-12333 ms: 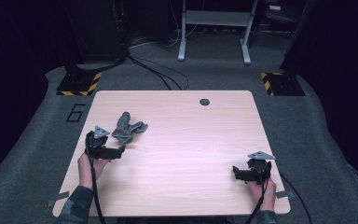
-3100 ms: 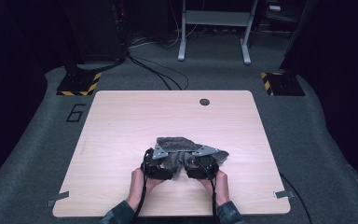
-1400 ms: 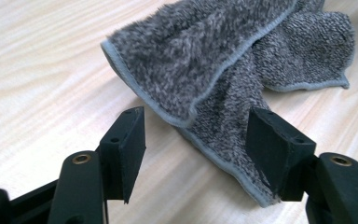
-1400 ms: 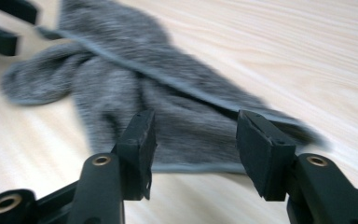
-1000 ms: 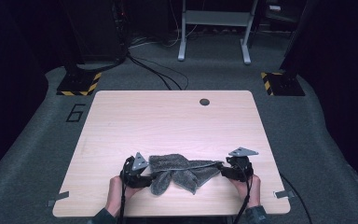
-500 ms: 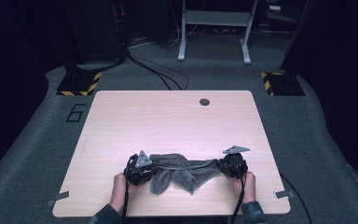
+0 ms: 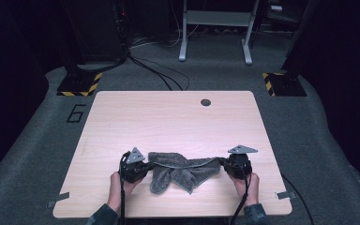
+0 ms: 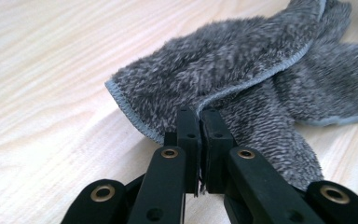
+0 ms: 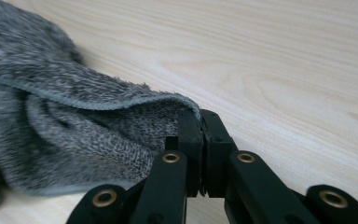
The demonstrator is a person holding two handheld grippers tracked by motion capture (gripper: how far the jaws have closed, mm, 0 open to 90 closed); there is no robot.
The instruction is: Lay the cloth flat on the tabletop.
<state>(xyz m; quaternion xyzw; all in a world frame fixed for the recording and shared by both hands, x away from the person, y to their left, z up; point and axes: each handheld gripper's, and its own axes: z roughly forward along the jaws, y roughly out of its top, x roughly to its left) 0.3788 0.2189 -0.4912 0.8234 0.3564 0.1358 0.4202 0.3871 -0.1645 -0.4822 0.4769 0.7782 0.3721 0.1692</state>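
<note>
Nearest to me, my two hands come in over the table's near edge, left hand (image 7: 117, 186) and right hand (image 7: 246, 184), each wrapped round its tool. Left gripper (image 7: 143, 167) sits just ahead of that hand, grey plate on top. In the left gripper view its jaws have just been closing and now stand pressed together on the stitched hem of the grey towel (image 8: 242, 65), pile bunched up right at the tips. Right gripper (image 7: 224, 163) is the same story: jaws have just been closing, now clamped on the other end of the towel (image 9: 51, 126), the edge folded over the tips in the right gripper view.

Between the two grippers the towel (image 7: 180, 168) hangs in a shallow sag, top hem pulled into a line from one gripper to the other, the rest drooping in crumpled folds onto the wooden table (image 7: 168, 117), near its front edge and about centred.

Farther out, a round dark hole (image 7: 206, 102) sits near the table's far edge. Beyond it, grey carpet with a "6" marking (image 7: 76, 113), black cables (image 7: 154, 70), yellow-black striped bases (image 7: 79, 84) and a grey metal stand (image 7: 215, 28).
</note>
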